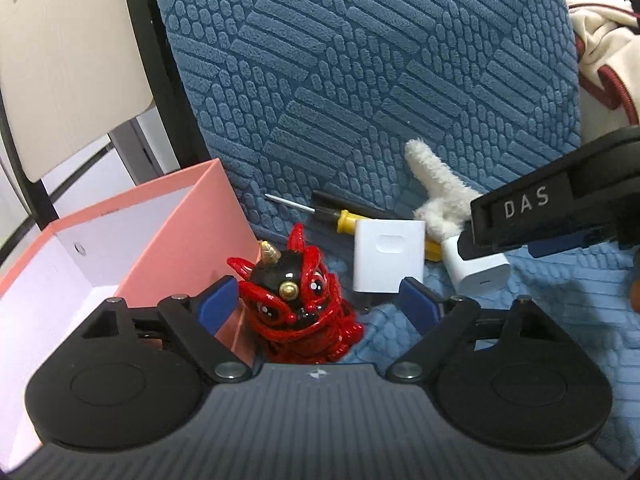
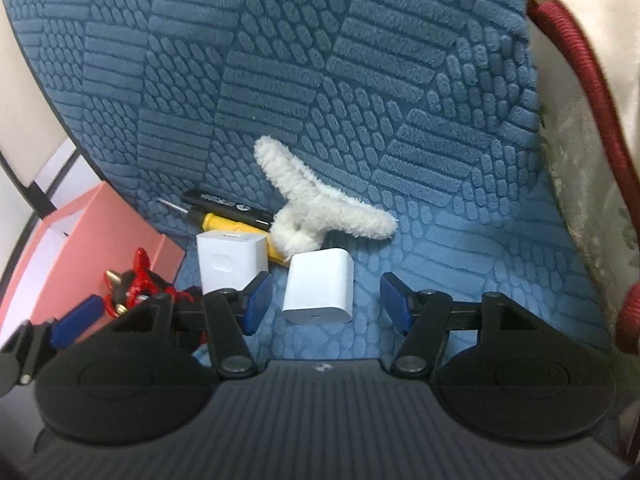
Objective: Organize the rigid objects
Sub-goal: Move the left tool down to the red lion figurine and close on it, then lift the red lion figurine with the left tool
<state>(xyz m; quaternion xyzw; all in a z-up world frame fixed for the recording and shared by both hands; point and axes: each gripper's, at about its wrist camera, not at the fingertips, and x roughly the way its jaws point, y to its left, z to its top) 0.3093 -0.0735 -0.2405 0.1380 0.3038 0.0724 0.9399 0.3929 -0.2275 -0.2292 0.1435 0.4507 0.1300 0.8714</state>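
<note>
A red and black lion figurine (image 1: 298, 300) stands on the blue seat, between the open jaws of my left gripper (image 1: 320, 304), beside the pink box (image 1: 120, 240). It also shows in the right wrist view (image 2: 136, 280). A square white charger (image 1: 388, 256) (image 2: 232, 258) stands behind it. A second white charger (image 2: 318, 290) (image 1: 478, 272) lies between the open jaws of my right gripper (image 2: 324, 300). A yellow screwdriver (image 1: 340, 218) (image 2: 224, 222) and a black pen (image 2: 228, 204) lie further back.
A white fluffy toy (image 2: 316, 204) (image 1: 436, 184) lies behind the chargers against the blue textured backrest (image 2: 320, 80). A cream cloth with red trim (image 2: 580, 120) hangs at the right. The pink box is open, with a white inside.
</note>
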